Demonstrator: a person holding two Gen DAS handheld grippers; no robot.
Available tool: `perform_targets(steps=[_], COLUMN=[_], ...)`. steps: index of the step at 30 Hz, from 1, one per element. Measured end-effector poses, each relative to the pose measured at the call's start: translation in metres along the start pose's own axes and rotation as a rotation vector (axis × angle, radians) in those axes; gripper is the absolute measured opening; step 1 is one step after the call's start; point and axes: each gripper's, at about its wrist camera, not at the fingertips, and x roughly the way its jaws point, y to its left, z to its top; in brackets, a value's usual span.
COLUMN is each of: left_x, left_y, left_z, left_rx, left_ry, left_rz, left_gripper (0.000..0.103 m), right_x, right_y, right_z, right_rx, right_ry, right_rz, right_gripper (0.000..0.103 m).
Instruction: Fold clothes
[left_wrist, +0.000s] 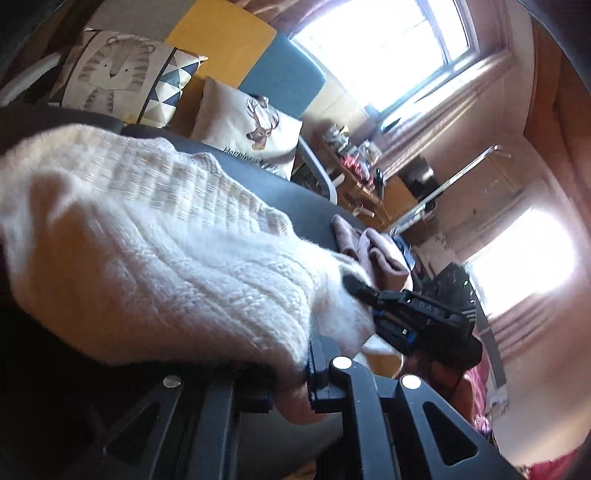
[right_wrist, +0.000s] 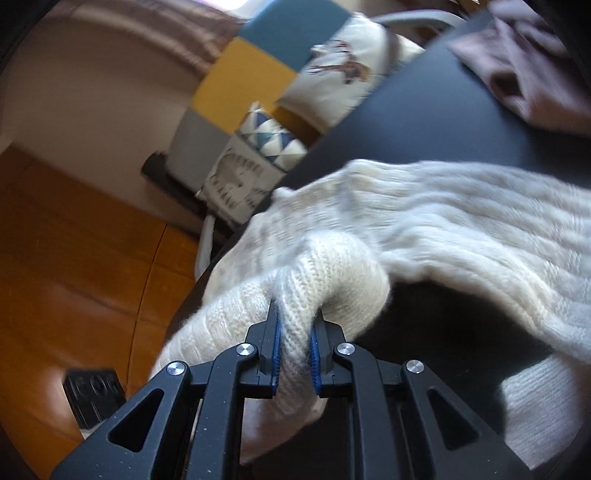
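Both grippers, left (left_wrist: 291, 384) and right (right_wrist: 294, 345), clamp the sweater (right_wrist: 443, 229) edge. Best to lift evenly and keep it taut over the table (right_wrist: 424, 110).

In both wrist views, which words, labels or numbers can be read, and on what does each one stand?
"Happiness": on the deer pillow; the word after it is too blurred to read.
"DAS", seen upside down, uncertain: on the right gripper.
Raised letters on the black block on the floor: too blurred to read.
Writing on the far wall: too small to read.
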Motion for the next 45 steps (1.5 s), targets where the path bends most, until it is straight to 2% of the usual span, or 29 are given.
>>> perform_targets(steps=[3,7,10,15,16,18,20,23,25,28,31,34,36,38,41,43,45], left_x=[-0.018,-0.045,-0.054,-0.053,-0.049,-0.040,-0.043,-0.060,-0.077,-0.103,-0.126,-0.124,-0.100,-0.061,0.005,0.042,0.067], left_y=[0.015,0.034,0.044,0.070,0.078,0.097,0.101,0.099,0.097,0.095,0.094,0.081,0.067,0.054,0.046,0.055,0.069], left_z=[0.010,0.001,-0.013,-0.032,-0.039,-0.057,-0.070,-0.079,-0.077,-0.068,-0.048,-0.016,0.004,0.020,0.034,0.038,0.038], left_rx=[-0.050,-0.079,-0.051,-0.027,-0.040,-0.077,-0.081,-0.065,-0.043,-0.017,-0.016,0.045,0.146,0.273,0.430,0.483,0.496], left_ry=[0.013,0.058,0.143,0.271,0.306,0.391,0.418,0.402,0.387,0.351,0.263,0.134,0.086,0.084,0.147,0.208,0.256], left_rz=[-0.007,0.061,0.149,0.222,0.235,0.311,0.333,0.296,0.310,0.357,0.445,0.533,0.588,0.639,0.708,0.744,0.795], left_gripper=[0.011,0.011,0.011,0.013,0.013,0.013,0.015,0.017,0.017,0.017,0.017,0.017,0.017,0.017,0.017,0.017,0.017], right_x=[0.006,0.023,0.037,0.061,0.065,0.066,0.066,0.050,0.035,0.009,-0.018,-0.025,-0.010,0.014,0.051,0.071,0.094], right_y=[0.020,0.044,0.050,0.051,0.050,0.046,0.042,0.043,0.042,0.038,0.037,0.044,0.051,0.054,0.058,0.055,0.045], right_z=[-0.013,-0.040,-0.065,-0.106,-0.113,-0.120,-0.127,-0.120,-0.108,-0.083,-0.048,-0.021,-0.003,0.008,0.013,0.014,0.011], right_rx=[-0.059,-0.135,-0.179,-0.240,-0.250,-0.259,-0.267,-0.321,-0.337,-0.344,-0.321,-0.344,-0.354,-0.378,-0.439,-0.471,-0.475], right_ry=[0.056,0.180,0.307,0.509,0.537,0.571,0.602,0.583,0.549,0.485,0.341,0.174,0.101,0.092,0.102,0.125,0.192], right_rz=[0.030,0.058,0.063,0.073,0.069,0.055,0.041,0.026,0.009,-0.012,-0.056,-0.180,-0.303,-0.375,-0.481,-0.543,-0.580], right_gripper=[0.013,0.013,0.014,0.014,0.017,0.017,0.020,0.022,0.026,0.026,0.029,0.044,0.044,0.044,0.044,0.044,0.044])
